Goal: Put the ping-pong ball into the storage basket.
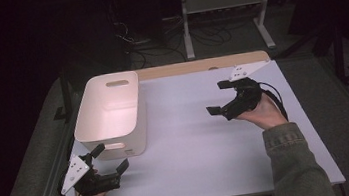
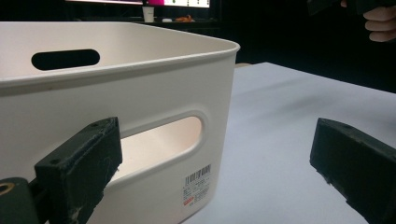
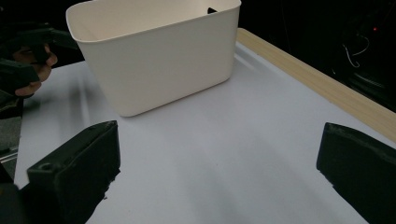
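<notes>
A white plastic bin (image 1: 109,113) with slot handles stands on the left half of the white table (image 1: 193,141); its inside looks bare. My left gripper (image 1: 110,158) sits at the table's near left corner, open, just in front of the bin's near wall (image 2: 140,116), with nothing between its jaws. My right gripper (image 1: 219,97) hovers over the right side of the table, open and pointing left toward the bin (image 3: 154,56), well apart from it. Nothing is held by either.
A wooden strip (image 1: 199,66) runs along the table's far edge. Beyond it stand a metal frame (image 1: 224,6) and floor cables (image 1: 155,42). The bin's near wall carries a barcode label (image 2: 196,184).
</notes>
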`<state>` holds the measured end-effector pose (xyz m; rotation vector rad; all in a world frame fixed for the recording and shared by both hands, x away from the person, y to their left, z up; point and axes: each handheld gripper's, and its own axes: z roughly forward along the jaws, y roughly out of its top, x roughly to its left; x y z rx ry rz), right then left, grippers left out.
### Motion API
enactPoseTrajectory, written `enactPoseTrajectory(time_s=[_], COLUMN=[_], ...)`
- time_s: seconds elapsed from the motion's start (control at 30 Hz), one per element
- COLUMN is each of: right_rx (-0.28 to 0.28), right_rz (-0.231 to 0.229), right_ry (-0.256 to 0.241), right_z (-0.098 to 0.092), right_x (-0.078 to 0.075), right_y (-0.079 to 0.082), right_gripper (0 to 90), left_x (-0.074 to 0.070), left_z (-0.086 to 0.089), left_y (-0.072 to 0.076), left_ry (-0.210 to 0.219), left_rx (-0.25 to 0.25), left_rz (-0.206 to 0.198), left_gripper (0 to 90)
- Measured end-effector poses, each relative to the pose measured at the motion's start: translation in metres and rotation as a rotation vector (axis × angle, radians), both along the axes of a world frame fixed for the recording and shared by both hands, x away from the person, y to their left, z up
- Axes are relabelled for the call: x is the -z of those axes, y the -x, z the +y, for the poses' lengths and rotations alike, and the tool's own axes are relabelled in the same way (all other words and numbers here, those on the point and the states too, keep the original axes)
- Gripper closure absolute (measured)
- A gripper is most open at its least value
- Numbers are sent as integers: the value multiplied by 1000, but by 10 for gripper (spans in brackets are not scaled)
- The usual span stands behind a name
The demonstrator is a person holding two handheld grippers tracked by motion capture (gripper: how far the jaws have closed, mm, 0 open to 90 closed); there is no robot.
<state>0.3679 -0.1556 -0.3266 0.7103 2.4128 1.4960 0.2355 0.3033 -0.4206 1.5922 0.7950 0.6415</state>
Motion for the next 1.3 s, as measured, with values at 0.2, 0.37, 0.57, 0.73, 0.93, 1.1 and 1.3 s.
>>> enactPoseTrajectory(time_s=[0.2,0.37,0.57,0.73,0.93,1.1,1.3], right_rx=[15,26,49,66,90,108,128], right_rz=[-1,2,1,0,-1,0,-6], right_ry=[-14,-21,-28,-50,-61,-61,-76], right_z=[-7,-12,-20,-28,-35,-39,-45], right_x=[5,10,15,20,28,35,42], right_y=[4,7,10,13,17,20,24], right_gripper=[0,0,0,0,0,0,0], left_x=[0,0,0,0,0,0,0], left_z=[0,0,0,0,0,0,0], left_y=[0,0,0,0,0,0,1], left_ry=[1,2,1,2,0,-1,-2], left_rx=[0,0,0,0,0,-1,-1], left_rz=[0,0,-1,0,-1,0,-1], left_gripper=[17,17,17,17,17,17,17])
